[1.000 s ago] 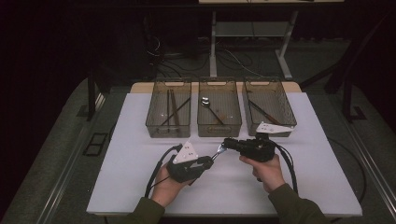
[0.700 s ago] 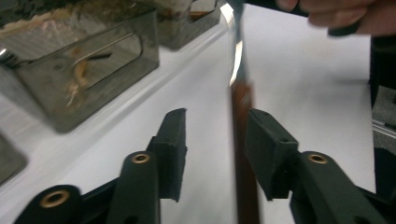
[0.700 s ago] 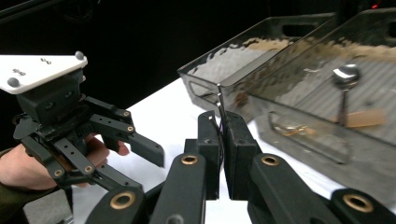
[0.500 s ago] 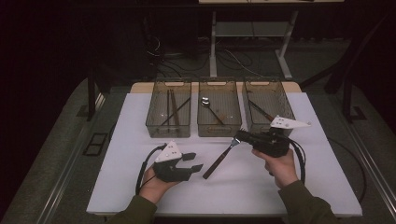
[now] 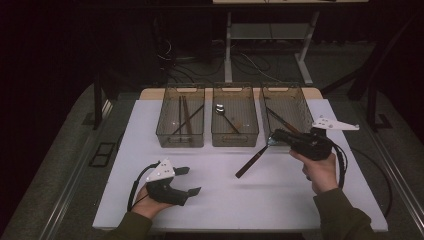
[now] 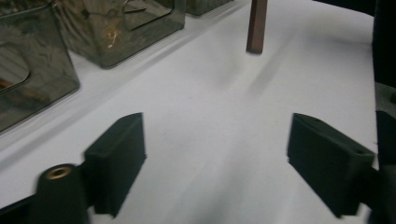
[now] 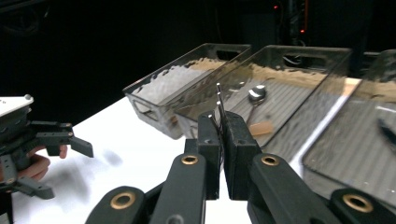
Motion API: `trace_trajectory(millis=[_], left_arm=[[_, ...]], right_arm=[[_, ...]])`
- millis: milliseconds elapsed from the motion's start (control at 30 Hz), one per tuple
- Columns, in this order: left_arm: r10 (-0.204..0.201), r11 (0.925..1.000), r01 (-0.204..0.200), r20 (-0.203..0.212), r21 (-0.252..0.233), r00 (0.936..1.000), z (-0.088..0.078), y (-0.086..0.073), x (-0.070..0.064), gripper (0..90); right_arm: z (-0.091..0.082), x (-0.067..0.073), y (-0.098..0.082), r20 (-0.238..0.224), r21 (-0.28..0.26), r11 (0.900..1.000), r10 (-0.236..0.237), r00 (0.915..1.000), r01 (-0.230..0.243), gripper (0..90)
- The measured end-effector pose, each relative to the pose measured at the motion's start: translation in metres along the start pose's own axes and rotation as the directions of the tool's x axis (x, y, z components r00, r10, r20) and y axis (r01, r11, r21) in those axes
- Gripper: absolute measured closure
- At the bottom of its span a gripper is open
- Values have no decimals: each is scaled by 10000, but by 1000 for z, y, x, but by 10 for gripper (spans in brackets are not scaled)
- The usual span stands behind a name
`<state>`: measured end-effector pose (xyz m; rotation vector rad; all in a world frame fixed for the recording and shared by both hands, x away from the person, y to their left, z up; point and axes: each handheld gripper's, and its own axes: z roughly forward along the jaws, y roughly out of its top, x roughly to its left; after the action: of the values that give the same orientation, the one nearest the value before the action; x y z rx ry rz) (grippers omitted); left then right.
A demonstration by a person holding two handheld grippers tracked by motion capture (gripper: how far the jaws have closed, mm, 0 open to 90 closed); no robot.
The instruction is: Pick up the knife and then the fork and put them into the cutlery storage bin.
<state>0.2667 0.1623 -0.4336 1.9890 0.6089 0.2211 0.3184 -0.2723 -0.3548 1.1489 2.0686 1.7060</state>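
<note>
White tabletop (image 5: pixel 240 200) lit, room dark. Near edge: left gripper (image 5: pixel 191 181), jaws apart, just been opening, nothing btwn them. Farther right: right gripper (image 5: pixel 274 138) clamped on fork (image 5: pixel 252 161) by its tines, wooden handle slanting down over table, in front of right bin (image 5: pixel 286 107).

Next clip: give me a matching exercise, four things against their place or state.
1 left gripper
2 right gripper
3 spoon
4 chopsticks

a in the left bin
b shut on the fork
c open, empty
d in the middle bin

Pairs: 1-c, 2-b, 3-d, 4-a. The left gripper's jaws have just been opening, nothing between them.
</note>
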Motion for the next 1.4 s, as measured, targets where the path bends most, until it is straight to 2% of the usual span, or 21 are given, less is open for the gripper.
trace_trajectory(millis=[200, 433, 567, 800, 1000, 1067, 1267, 1400], left_arm=[[-324, 9993, 328, -234, 178, 9992, 5, -3, 2, 0], [-418, 9984, 427, -239, 379, 9988, 7, -3, 1, 0], [-517, 9975, 530, -292, 462, 9982, 7, -3, 3, 0], [-447, 9978, 458, -232, 479, 9987, 9, -2, 2, 0], [-458, 9977, 467, -197, 491, 9988, 9, -2, 2, 0], [-445, 9978, 454, -184, 478, 9988, 9, -2, 1, 0], [-412, 9977, 417, -90, 539, 9991, 11, -2, 0, 0], [-388, 9978, 390, -54, 539, 9992, 11, -2, 0, 0]], right_arm=[[-11, -13, 14, 553, -46, 10000, -83, 9984, 85, 865], [-22, -31, 39, 1150, -244, 9997, -53, 9934, 81, 865], [-30, -39, 53, 1558, -392, 9992, 2, 9878, 60, 865], [-43, -56, 73, 2406, -491, 9987, 18, 9706, 103, 865], [-49, -71, 86, 3280, -271, 9993, -155, 9445, 258, 865], [-48, -78, 88, 3432, -285, 9994, -82, 9392, 191, 865], [-34, -99, 85, 3951, 72, 10000, 34, 9186, -68, 865], [-21, -109, 81, 4014, 321, 9989, 187, 9157, -344, 865]])
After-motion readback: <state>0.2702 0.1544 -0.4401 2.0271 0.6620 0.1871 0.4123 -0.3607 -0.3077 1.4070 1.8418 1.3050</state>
